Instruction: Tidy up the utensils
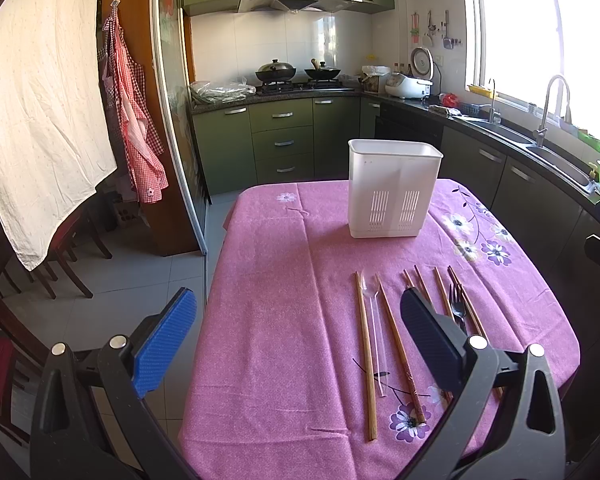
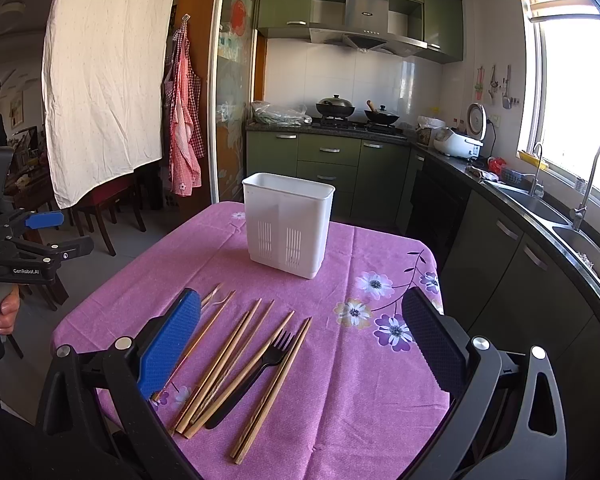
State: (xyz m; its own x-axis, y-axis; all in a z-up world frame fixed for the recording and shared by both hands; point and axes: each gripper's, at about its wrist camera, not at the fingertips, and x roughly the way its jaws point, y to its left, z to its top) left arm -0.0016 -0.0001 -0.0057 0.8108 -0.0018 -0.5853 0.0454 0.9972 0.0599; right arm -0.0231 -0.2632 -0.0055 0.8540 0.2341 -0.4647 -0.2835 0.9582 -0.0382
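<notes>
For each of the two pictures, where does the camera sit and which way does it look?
Left wrist: on the left gripper, looking down across the pink flowered tablecloth; its own open fingers show.
Right wrist: on the right gripper, facing likewise; its open fingers, the left gripper and a hand show.
Shared: white slotted plastic utensil holder, wooden chopsticks, black plastic fork.

Apron [image 1: 134, 120], woks [image 1: 276, 70], rice cooker [image 1: 410, 84], sink [image 1: 540, 148].

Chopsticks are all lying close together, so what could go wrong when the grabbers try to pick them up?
The chopsticks lie packed beside the black fork, so the open right gripper might pinch several at once or push them askew. The clear spoon is hard to see and could be missed. The white holder looks light; a bump might tip it.
</notes>
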